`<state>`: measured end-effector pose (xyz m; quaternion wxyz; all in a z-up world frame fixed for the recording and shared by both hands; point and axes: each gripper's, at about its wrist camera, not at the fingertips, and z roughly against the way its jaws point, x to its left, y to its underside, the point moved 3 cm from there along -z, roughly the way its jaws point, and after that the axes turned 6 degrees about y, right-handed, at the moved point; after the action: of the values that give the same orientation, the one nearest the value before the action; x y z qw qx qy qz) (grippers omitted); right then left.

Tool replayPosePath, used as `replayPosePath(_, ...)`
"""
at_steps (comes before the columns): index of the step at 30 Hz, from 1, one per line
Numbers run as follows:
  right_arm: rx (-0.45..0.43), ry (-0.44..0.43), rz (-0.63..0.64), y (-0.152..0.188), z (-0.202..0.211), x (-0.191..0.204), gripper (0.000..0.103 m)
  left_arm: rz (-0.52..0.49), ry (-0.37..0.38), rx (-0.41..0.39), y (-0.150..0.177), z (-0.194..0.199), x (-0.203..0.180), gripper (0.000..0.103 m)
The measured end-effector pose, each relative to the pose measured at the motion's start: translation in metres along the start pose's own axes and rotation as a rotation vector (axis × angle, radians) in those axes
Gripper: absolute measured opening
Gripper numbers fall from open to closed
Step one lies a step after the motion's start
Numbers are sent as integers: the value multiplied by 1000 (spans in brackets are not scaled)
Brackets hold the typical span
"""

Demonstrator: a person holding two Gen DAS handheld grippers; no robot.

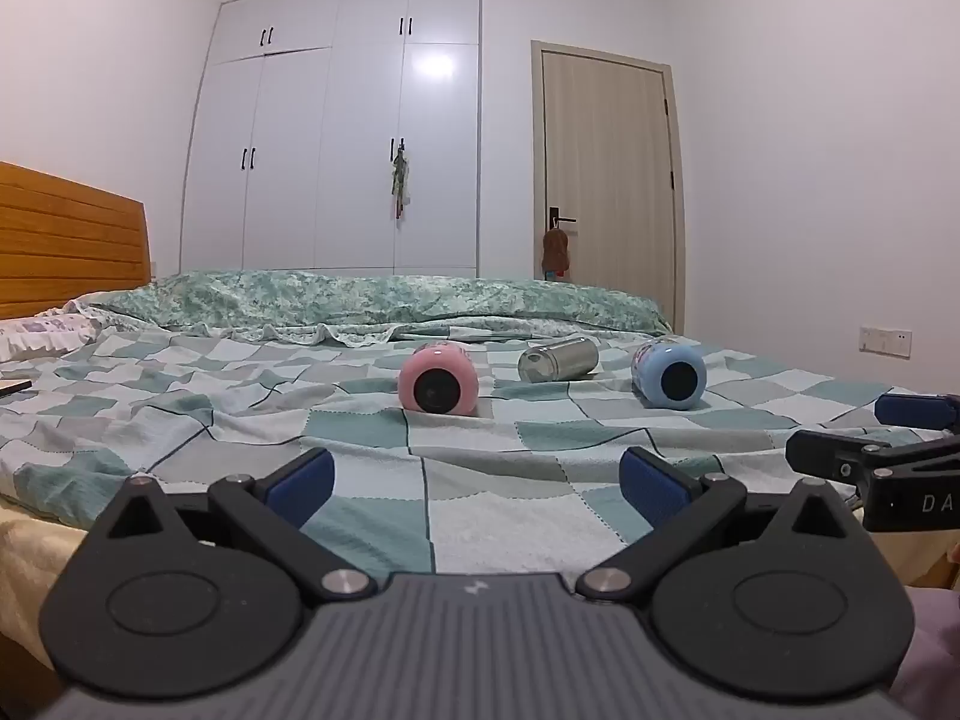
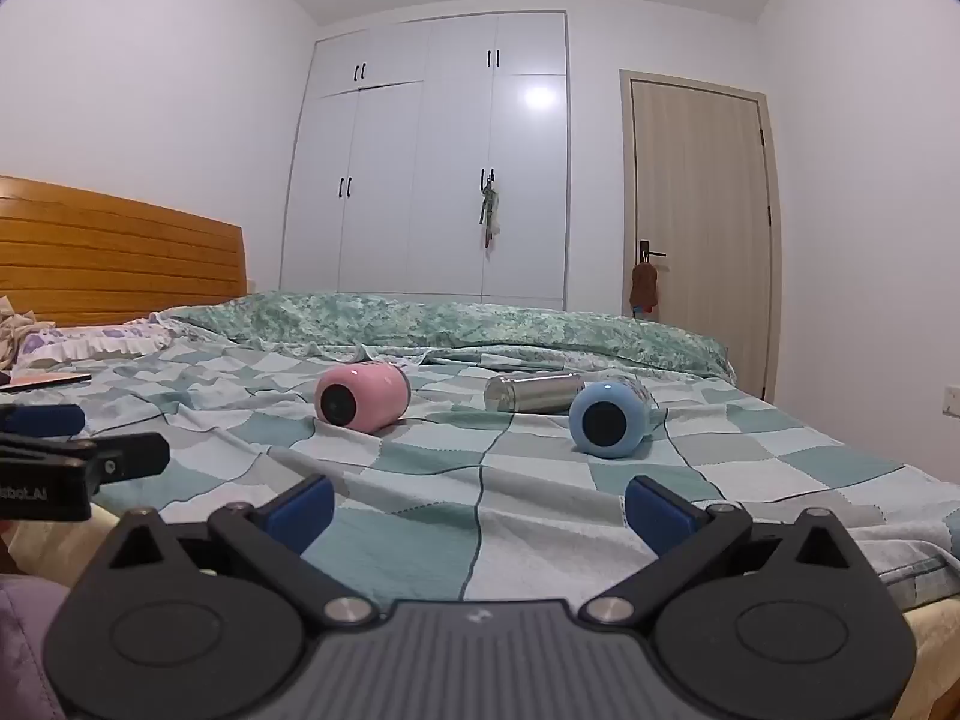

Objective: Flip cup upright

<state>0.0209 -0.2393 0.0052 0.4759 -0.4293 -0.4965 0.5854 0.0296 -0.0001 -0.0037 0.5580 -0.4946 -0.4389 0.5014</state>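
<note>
Three cups lie on their sides on the bed (image 1: 360,438), on its checked cover. In the left wrist view the pink cup (image 1: 438,379) is at twelve o'clock, its base toward the camera. The steel cup (image 1: 559,359) lies just beyond at one o'clock, and the blue cup (image 1: 669,375) sits further right at about one o'clock. The left claw (image 1: 477,483) is spread wide, holding nothing, well short of the cups. The right claw (image 2: 479,510) is likewise spread and empty, with the blue cup at one o'clock ahead of it. A wardrobe (image 1: 336,144) and door (image 1: 606,180) stand behind.
</note>
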Motion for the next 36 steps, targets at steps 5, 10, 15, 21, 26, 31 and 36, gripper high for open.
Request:
replayPosePath(5,-5,2,5,0,0,0,103,2,11,1,0,0,-2,103)
replayPosePath(10,-4,2,7,0,0,0,103,10,13,0,0,5,2,103)
replayPosePath(15,-4,2,9,0,1,0,103,19,3,9,0,0,2,103)
replayPosePath(21,-4,2,10,0,1,0,103,23,4,9,0,0,2,103)
replayPosePath(26,-4,2,12,0,1,1,103,23,4,7,0,0,2,103)
replayPosePath(31,-2,1,13,0,0,1,103,24,8,5,0,0,2,103)
replayPosePath(36,-3,1,17,0,1,1,103,26,9,2,1,0,2,103)
